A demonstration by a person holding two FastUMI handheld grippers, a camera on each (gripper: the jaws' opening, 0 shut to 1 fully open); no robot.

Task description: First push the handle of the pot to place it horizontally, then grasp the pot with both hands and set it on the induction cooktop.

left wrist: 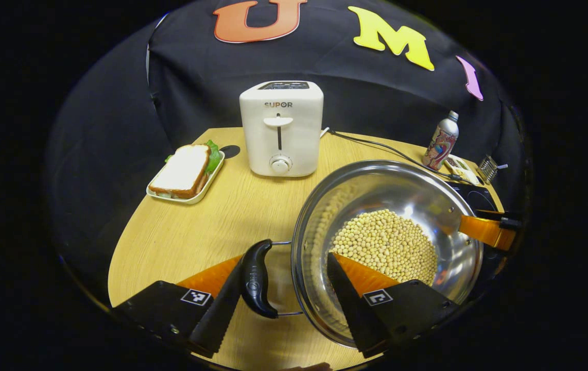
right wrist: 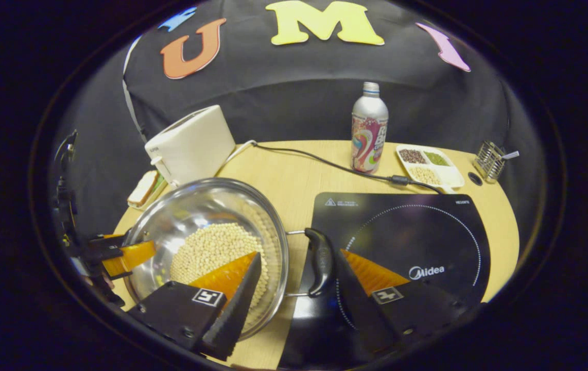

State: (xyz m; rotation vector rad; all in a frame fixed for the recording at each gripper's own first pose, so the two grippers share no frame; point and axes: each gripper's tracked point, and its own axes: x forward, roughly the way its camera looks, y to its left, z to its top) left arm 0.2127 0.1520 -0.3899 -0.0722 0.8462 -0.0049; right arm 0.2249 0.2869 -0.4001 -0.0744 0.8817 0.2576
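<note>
Steel pot (left wrist: 386, 247) of beans sits on the wooden table (left wrist: 180, 242) just left of the induction cooktop (right wrist: 417, 242), with each released claw, left gripper (left wrist: 283, 281) and right gripper (right wrist: 299, 275), straddling a rim handle, bare tabletop toward the toaster (left wrist: 281, 129).

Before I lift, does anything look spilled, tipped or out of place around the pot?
Nothing stands out. The soybeans all lie inside the pot, none on the table. The pot sits beside the induction cooktop, not yet on it. The toaster and bottle stand upright.
</note>
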